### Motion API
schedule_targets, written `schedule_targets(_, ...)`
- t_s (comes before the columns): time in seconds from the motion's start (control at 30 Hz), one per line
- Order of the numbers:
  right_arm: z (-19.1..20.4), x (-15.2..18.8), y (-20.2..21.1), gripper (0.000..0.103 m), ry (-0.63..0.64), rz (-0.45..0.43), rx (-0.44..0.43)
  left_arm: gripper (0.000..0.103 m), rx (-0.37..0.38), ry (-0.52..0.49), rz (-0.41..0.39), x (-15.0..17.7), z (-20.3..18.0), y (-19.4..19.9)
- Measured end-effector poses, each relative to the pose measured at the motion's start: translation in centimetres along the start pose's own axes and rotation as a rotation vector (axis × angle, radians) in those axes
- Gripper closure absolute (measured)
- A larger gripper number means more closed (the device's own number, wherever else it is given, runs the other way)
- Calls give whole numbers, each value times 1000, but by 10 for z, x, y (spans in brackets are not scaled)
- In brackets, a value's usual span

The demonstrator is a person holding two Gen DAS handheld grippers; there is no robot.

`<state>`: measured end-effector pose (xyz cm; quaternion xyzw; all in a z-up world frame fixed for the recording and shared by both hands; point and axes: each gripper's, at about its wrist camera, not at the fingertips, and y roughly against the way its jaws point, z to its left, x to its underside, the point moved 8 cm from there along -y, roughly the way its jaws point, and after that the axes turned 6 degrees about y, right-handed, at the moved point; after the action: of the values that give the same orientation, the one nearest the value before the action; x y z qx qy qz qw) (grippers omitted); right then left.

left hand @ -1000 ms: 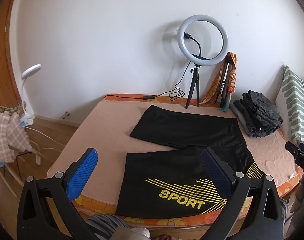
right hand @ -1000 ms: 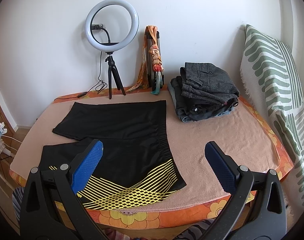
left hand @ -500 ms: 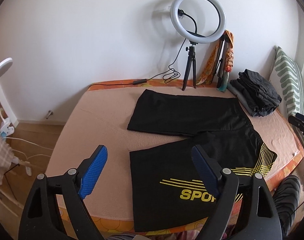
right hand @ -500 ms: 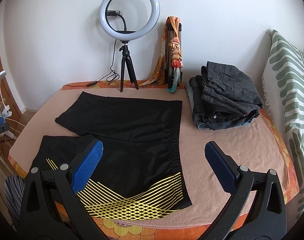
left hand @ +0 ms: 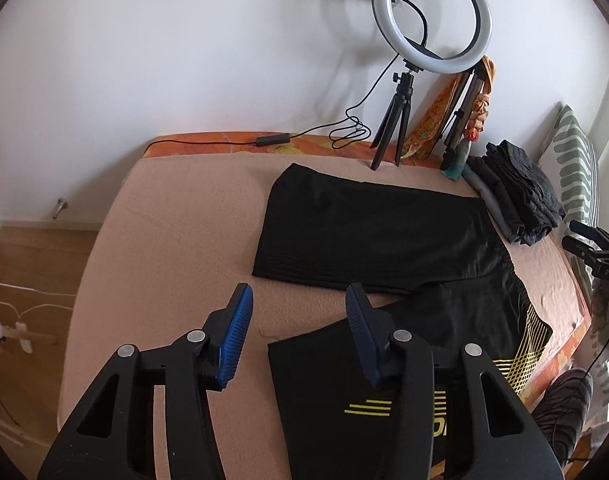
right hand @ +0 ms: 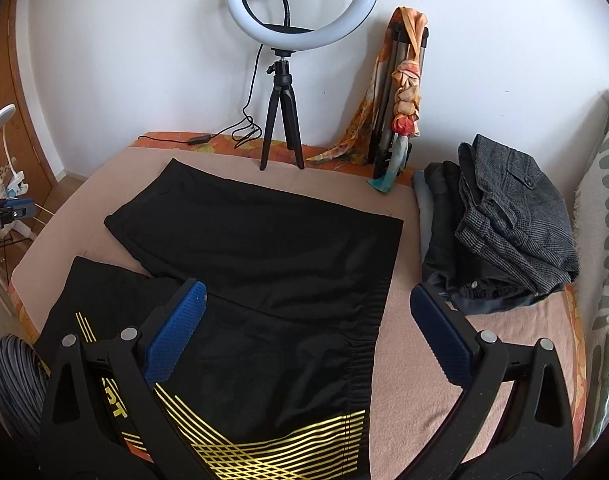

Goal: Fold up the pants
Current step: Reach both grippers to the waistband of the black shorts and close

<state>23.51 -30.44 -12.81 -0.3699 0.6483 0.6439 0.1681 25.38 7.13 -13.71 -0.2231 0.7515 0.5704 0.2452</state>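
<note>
So I'm looking down both wrist cams and honestly nothing is folded yet. The black shorts point(right hand: 264, 280) (the task calls them pants, fine) are lying flat and spread out on the bed point(left hand: 176, 240), waistband toward the right edge, one leg reaching toward the back edge by the wall and the other, with the yellow stripes and lettering, running along the front edge. The two legs are splayed apart in a V, not stacked, so from what I can see the whole job is still ahead: bring one leg over the other, then fold the length down.

My left gripper point(left hand: 298, 316) is hovering over the front left part of the bed, fingers apart with nothing between them, right around the hem corner of the near leg. I can't tell if it's touching fabric, looks like it's above it. My right gripper point(right hand: 306, 308) is also spread wide and empty, hanging over the waistband area near the front right.

My guess is the first grab is hem with the left and waistband with the right, then flip the near leg onto the far one.

Other stuff on the bed: a ring light point(right hand: 302, 4) on its little tripod at the back edge, a folded-up tripod with a scarf point(right hand: 404, 92) tied on it beside that, and a pile of folded dark clothes point(right hand: 500, 224) at the back right corner, well clear of the shorts.
</note>
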Motion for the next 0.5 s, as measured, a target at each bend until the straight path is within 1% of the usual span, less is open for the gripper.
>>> schedule_targets(0.17, -9, -30, -41, 0, 14, 27, -33, 56, 25, -5, 33, -31, 2, -36)
schedule_targets(0.27, -14, -45, -65, 0, 51, 30, -41, 56, 40, -16, 54, -46, 1, -61)
schedule_targets(0.33, -18, -52, -85, 0, 96, 39, -31, 55, 33, -21, 56, -56, 1, -77)
schedule_targets(0.37, -19, -55, -94, 0, 119, 45, -29, 54, 43, -14, 65, -60, 0, -87)
schedule_targets(0.43, -18, -59, -116, 0, 168, 64, -49, 43, 66, -2, 89, -69, -1, -107)
schedule_targets(0.47, -16, -61, -127, 0, 193, 76, -67, 41, 67, -7, 99, -73, -3, -117)
schedule_targets(0.5, -16, -62, -139, 0, 213, 92, -82, 37, 57, -17, 110, -77, -4, -127)
